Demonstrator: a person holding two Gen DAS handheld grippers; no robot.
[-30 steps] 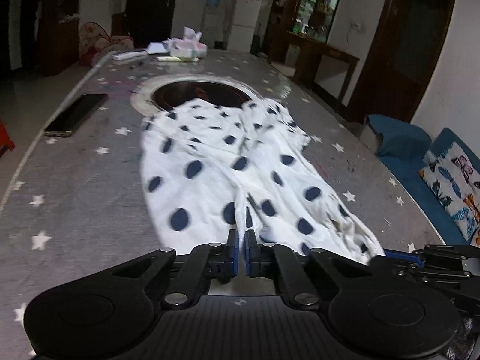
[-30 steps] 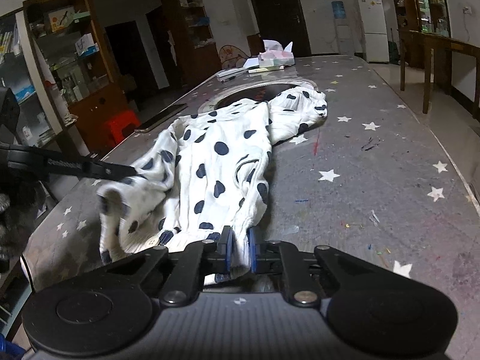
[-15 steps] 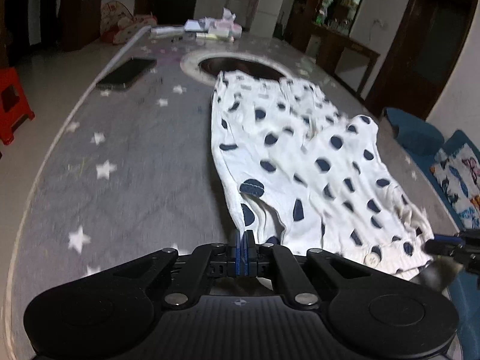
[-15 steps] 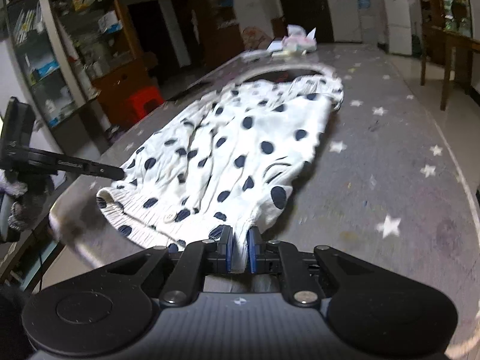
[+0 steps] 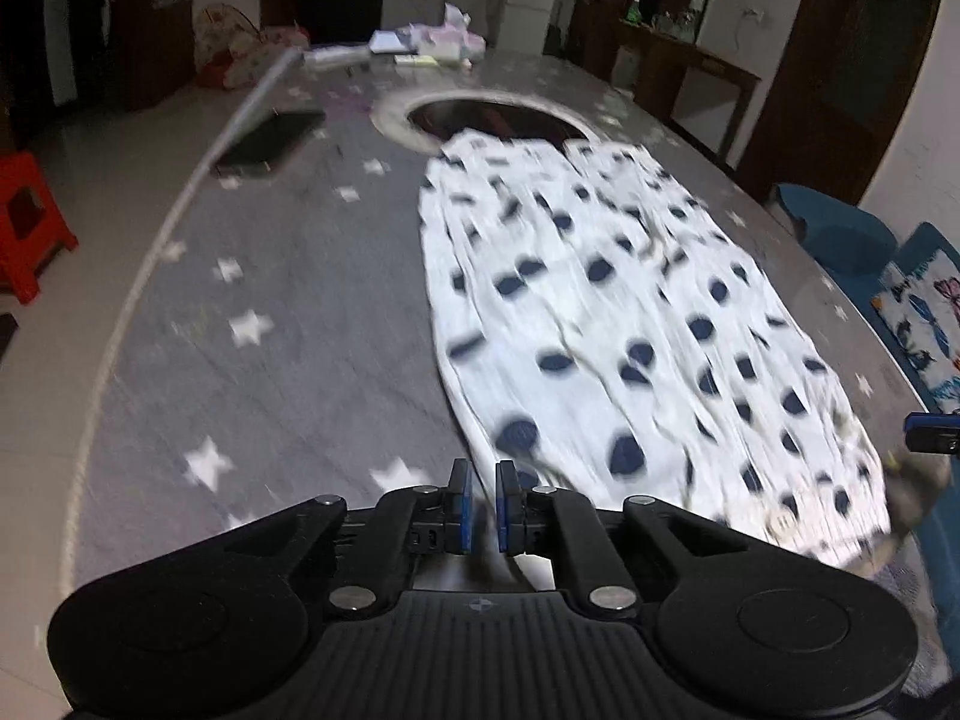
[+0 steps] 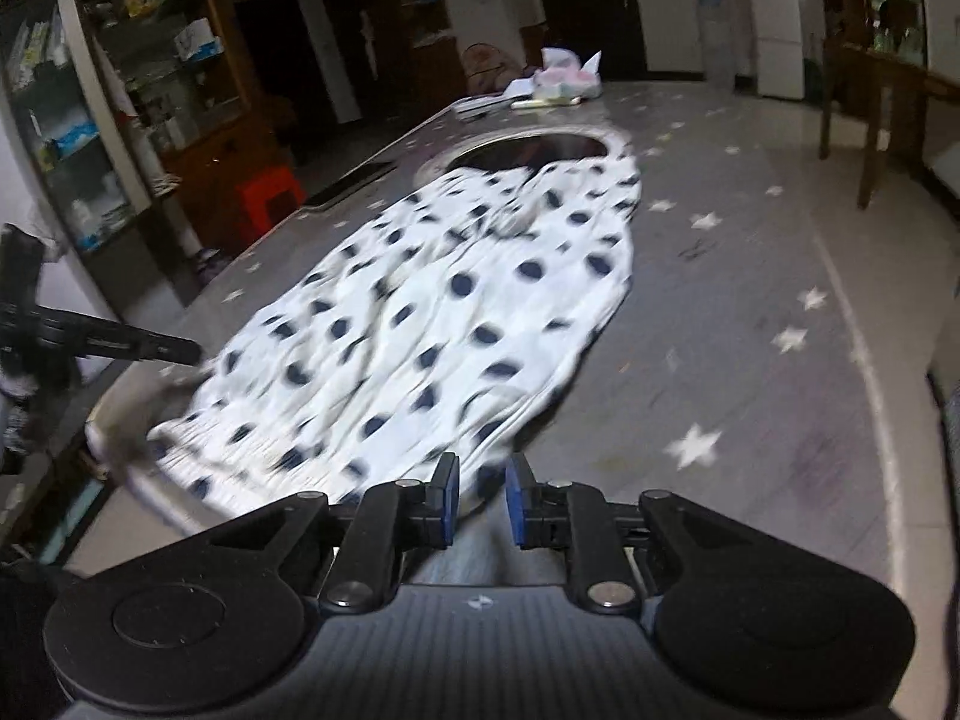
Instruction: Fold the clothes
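The garment [image 5: 624, 324], white with dark dots, lies spread flat and lengthwise on the table [image 5: 288, 324], its far end at the round opening [image 5: 498, 120] and its near hem close to the table's near edge. The left gripper [image 5: 482, 495] has its pads parted by a narrow gap with nothing between them; the hem's left corner lies just ahead of the tips, apparently released. The right gripper [image 6: 482, 495] stands wider apart, also empty, with the hem's right corner just beyond its tips. Each gripper sits at one corner of the hem, which suits laying the cloth out straight and taut before a fold. Both views are blurred, so fine wrinkles cannot be judged. Farther out, a phone [image 5: 270, 141] lies near the left edge, well apart from the cloth, and papers [image 5: 420, 45] sit at the far end. A red stool [image 5: 30, 222] stands on the floor to the left.
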